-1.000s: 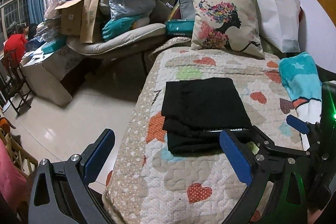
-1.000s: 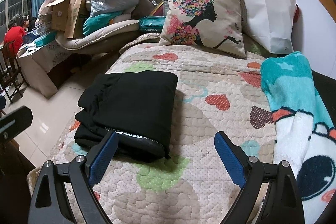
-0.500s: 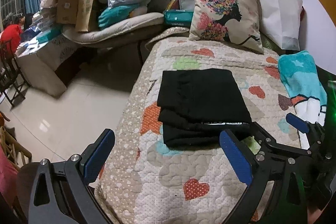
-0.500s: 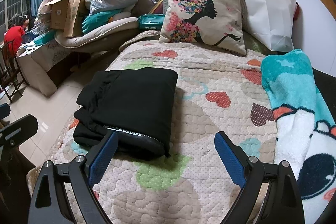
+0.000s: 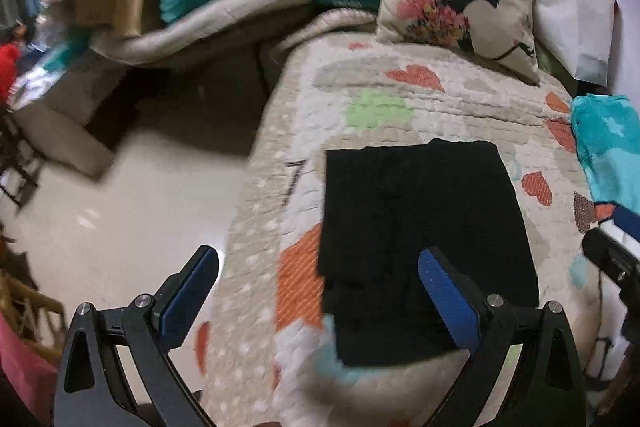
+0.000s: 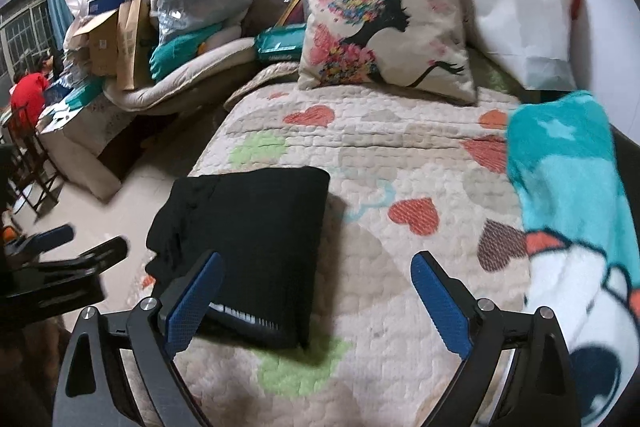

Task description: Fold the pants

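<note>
Spread left claw [image 5: 318,291] above folded pants [image 5: 424,251].

We see a bed with a bumpy quilt [image 6: 380,155] on it, covered in red, orange and green hearts. On the quilt lie the black pants [image 6: 256,231], folded into a flat block near the left edge, a pillow [image 6: 384,27] with a flower-haired lady propped at the far end, and a teal and white blanket [image 6: 568,195] along the right side. We also see a pale shiny floor [image 5: 132,203] beside the bed on the left.
</note>
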### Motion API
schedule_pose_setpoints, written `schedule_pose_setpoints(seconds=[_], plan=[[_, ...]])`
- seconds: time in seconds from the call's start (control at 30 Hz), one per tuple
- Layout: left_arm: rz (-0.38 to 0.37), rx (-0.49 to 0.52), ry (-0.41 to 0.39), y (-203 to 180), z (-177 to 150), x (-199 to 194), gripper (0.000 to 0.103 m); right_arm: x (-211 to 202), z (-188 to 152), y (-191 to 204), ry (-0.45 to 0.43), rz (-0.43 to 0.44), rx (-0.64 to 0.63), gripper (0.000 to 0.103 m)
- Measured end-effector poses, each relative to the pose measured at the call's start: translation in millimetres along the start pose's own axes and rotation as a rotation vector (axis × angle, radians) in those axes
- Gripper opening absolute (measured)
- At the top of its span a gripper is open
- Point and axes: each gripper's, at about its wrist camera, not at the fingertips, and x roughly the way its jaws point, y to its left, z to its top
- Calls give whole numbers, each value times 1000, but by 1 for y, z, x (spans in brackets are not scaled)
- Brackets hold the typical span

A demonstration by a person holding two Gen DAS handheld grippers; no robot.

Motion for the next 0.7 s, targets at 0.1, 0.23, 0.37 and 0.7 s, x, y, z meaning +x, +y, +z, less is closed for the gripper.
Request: schedule_pose_setpoints(seconds=[0.1,0.23,0.37,0.7], plan=[[-113,-86,64,10,11,33,100,32,14,-5,60,40,6,99],[-199,-148,102,18,10,62,100,72,19,-19,116,105,60,99],[-277,-230,169,25,3,89,100,100,15,-37,154,213,184,98],[-303,-308,122,20,-20,100,103,152,8,-29,269,384,290,88]])
